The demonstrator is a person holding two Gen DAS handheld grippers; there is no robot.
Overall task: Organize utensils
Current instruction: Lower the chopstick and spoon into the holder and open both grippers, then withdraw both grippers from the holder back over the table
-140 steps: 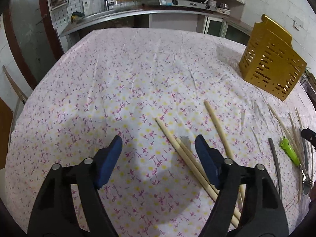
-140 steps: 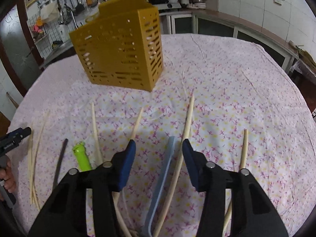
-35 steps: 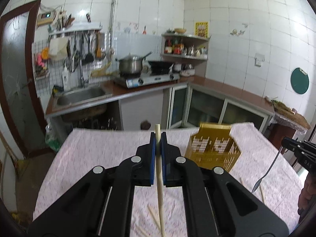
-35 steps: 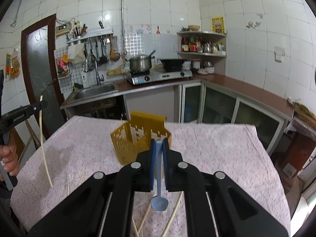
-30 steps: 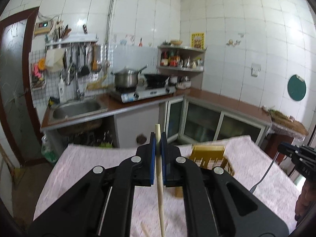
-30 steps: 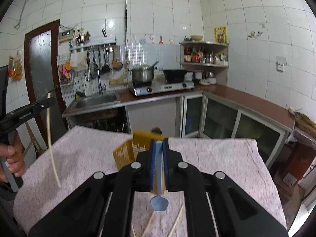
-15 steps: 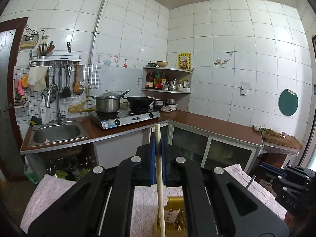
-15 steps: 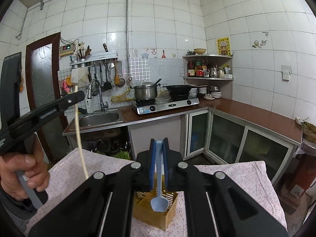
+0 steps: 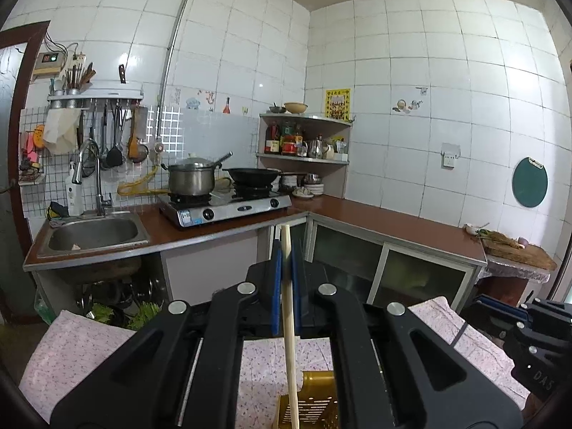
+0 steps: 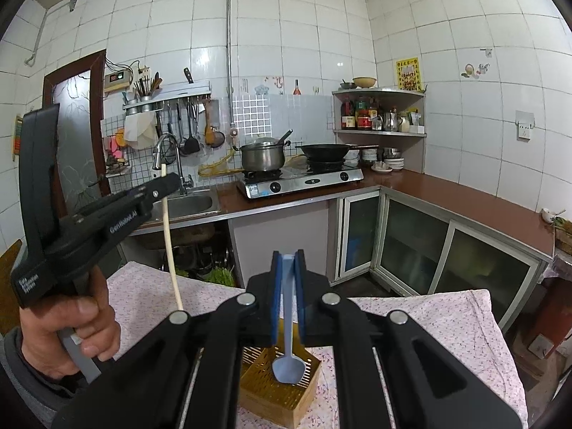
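Raised higher than half a second back: more wall tile and counter in both views, less of the table (image 10: 457,318). Yellow rack (image 10: 282,389) now low in frame under both grippers, cut off by the bottom edge in the left view (image 9: 311,407).

Left gripper (image 9: 286,293) clamped tight on a chopstick (image 9: 290,339), same grip as before. Long axis near vertical, top end poking just above the pads, lower end dropping toward the rack; tip lost at the frame edge. Seen from the right view (image 10: 171,236) too, tilted slightly.

Right gripper (image 10: 287,296) pinched shut on a blue spoon (image 10: 288,368). Handle upright between the pads, bowl down, hanging over the rack opening; probably above the rim, not inside — hard to judge.

Person's hand (image 10: 68,332) on the left gripper handle. Right gripper mostly cut off at the left view's right edge.
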